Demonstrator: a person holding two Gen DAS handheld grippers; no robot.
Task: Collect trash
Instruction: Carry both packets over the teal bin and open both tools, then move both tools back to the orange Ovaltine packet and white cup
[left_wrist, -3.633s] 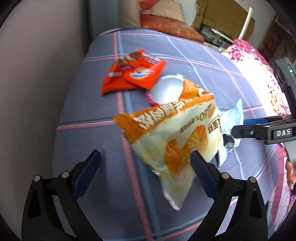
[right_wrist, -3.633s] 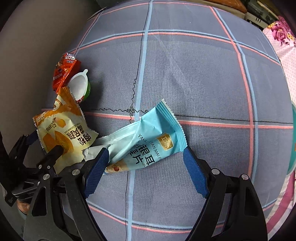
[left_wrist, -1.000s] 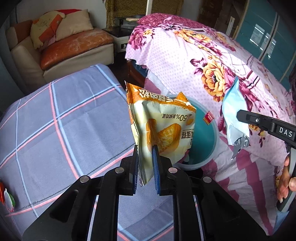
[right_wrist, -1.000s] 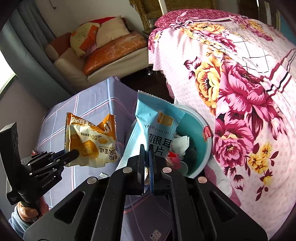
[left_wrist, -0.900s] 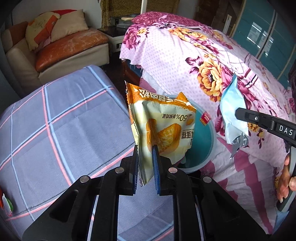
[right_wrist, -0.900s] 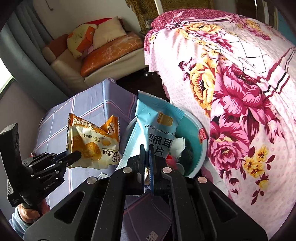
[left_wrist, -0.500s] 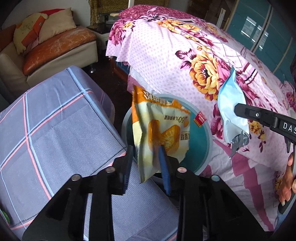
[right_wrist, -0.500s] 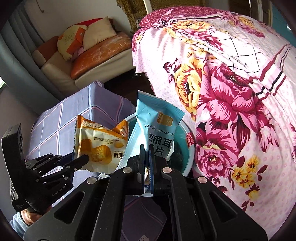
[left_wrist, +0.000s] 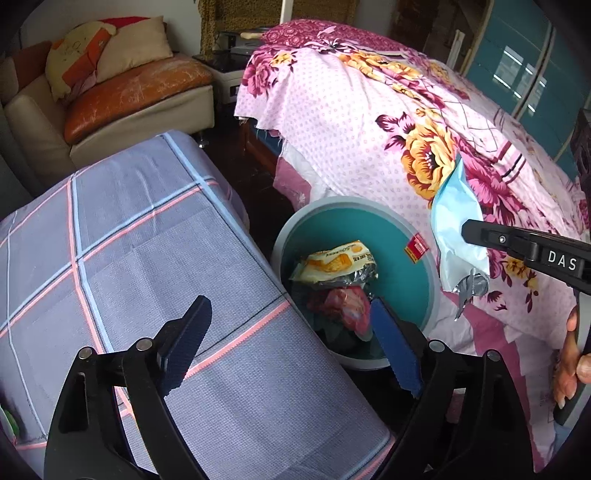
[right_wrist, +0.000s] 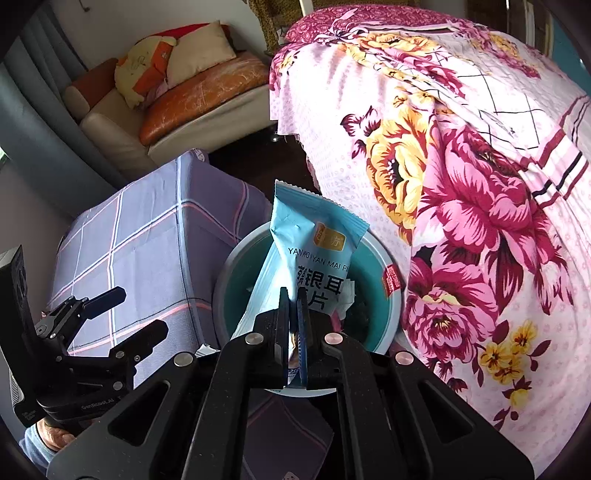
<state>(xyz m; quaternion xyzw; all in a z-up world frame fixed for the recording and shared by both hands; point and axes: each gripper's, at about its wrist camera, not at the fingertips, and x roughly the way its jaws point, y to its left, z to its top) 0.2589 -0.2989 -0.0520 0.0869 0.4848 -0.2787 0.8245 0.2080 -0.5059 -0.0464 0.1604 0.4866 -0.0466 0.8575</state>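
A teal trash bin (left_wrist: 402, 288) stands on the floor between the checked table and the bed; it also shows in the right wrist view (right_wrist: 373, 266). The yellow-orange snack bag (left_wrist: 338, 260) lies inside it on other trash. My left gripper (left_wrist: 288, 339) is open and empty, over the table edge beside the bin; it also shows in the right wrist view (right_wrist: 129, 310). My right gripper (right_wrist: 294, 314) is shut on the light blue snack wrapper (right_wrist: 314, 254) and holds it above the bin; the wrapper also shows in the left wrist view (left_wrist: 456, 221).
The table with a grey-blue checked cloth (left_wrist: 129, 240) is at the left. A bed with a pink flowered cover (left_wrist: 388, 110) is at the right. A sofa with cushions (left_wrist: 122, 88) stands at the back. Teal cabinet doors (left_wrist: 524, 62) are at far right.
My left gripper opened and the yellow-orange snack bag fell into the bin. My right gripper still holds the blue wrapper and has moved over the bin.
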